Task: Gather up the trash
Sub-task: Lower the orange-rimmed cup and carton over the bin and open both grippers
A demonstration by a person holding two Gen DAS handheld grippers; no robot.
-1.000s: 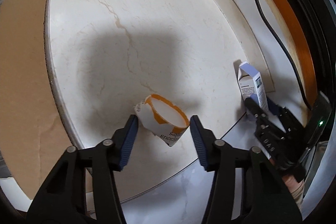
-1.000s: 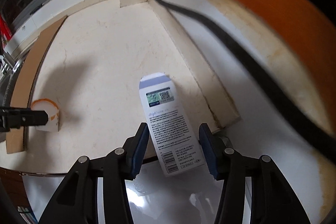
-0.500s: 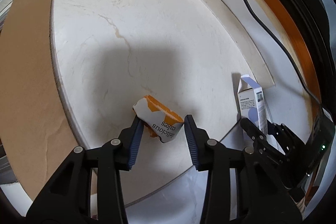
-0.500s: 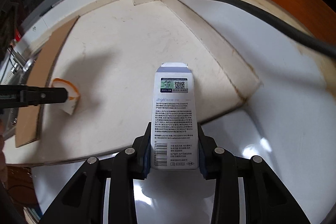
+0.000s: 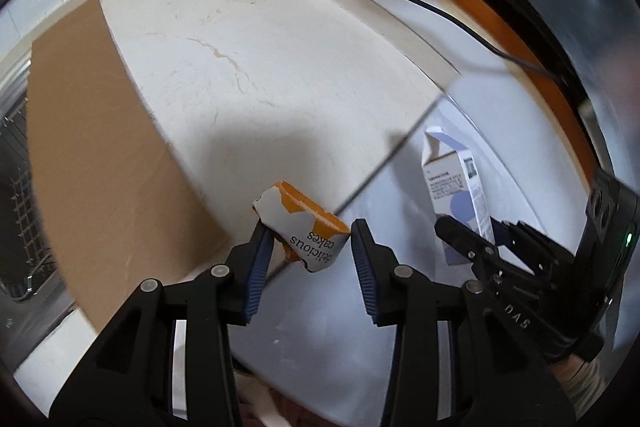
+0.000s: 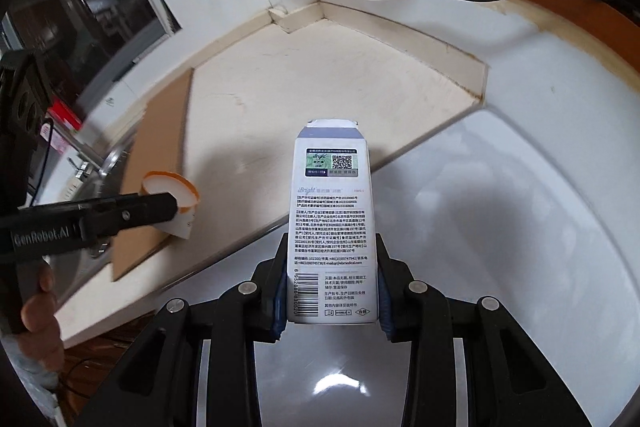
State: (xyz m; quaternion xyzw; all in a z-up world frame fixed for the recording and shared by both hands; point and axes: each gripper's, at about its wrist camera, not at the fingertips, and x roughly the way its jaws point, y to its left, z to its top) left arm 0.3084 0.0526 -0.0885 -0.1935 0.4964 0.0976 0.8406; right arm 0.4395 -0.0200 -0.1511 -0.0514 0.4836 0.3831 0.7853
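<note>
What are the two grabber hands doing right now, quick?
Left gripper: shut on the orange-and-white paper cake cup.
Right gripper: shut on the white and purple box.

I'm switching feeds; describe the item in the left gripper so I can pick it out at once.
Find the cream stone counter with the brown board along its left side. Near its front edge, the left gripper is shut on a crushed paper cup. Unlike the tall white-and-lilac carton, it is orange-and-white and reads "delicious cakes".

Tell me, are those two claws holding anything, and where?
Left gripper pinches the paper cake cup across its crushed sides; right gripper clamps the white carton near its bottom end.
</note>
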